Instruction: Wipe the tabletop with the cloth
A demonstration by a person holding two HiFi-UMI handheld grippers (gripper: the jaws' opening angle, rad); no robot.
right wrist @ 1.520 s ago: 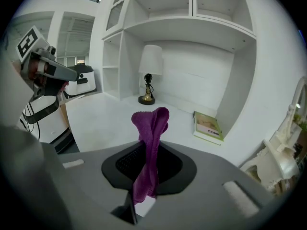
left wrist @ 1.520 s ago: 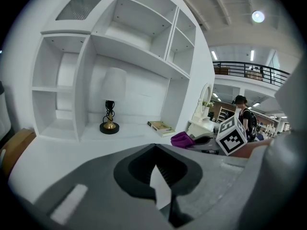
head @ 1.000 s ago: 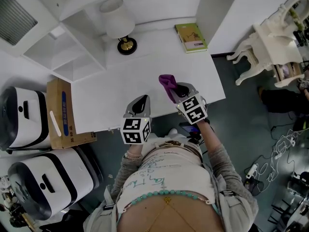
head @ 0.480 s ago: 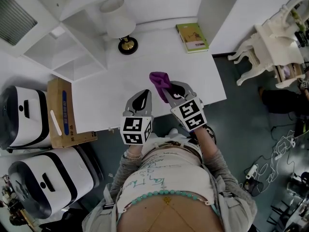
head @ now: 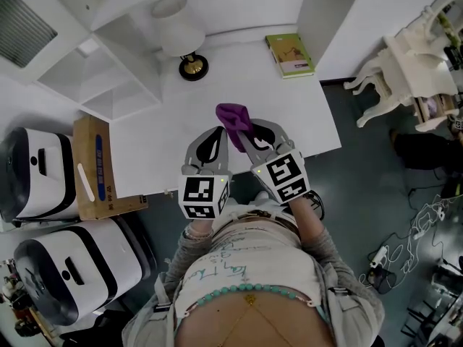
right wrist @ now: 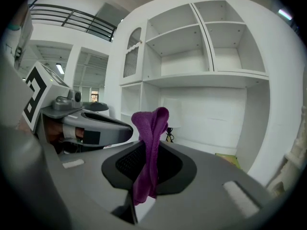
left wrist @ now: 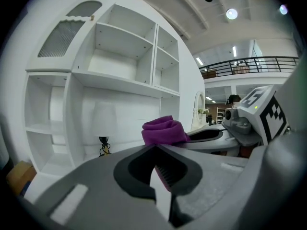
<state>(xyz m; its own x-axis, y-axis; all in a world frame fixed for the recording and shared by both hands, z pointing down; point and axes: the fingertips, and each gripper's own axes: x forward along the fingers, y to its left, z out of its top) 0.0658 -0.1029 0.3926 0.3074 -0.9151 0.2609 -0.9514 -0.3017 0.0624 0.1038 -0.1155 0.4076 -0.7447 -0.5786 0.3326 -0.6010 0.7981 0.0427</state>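
Purple cloth (head: 233, 116) was pinched in the right hand-held gripper (head: 247, 133) over the worktop (head: 296, 114); the left hand-held gripper (head: 214, 139) beside it was closed, empty.

Place: mock study, set up inside a big hall
Homely: white desk (head: 289, 114), shelves (head: 108, 78), lamp (head: 173, 27), book (head: 289, 55)
Hall: railed balcony (left wrist: 249, 63) (ceiling lights too), loose cables (head: 416, 241) on the floor, right

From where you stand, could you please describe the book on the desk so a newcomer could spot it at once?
Find the white tabletop and follow it to its far right corner, beside the shelf's upright panel; the book lies flat there. It is the only green thing on the desk: the lamp stands further left, and the purple cloth is held nearer the front.
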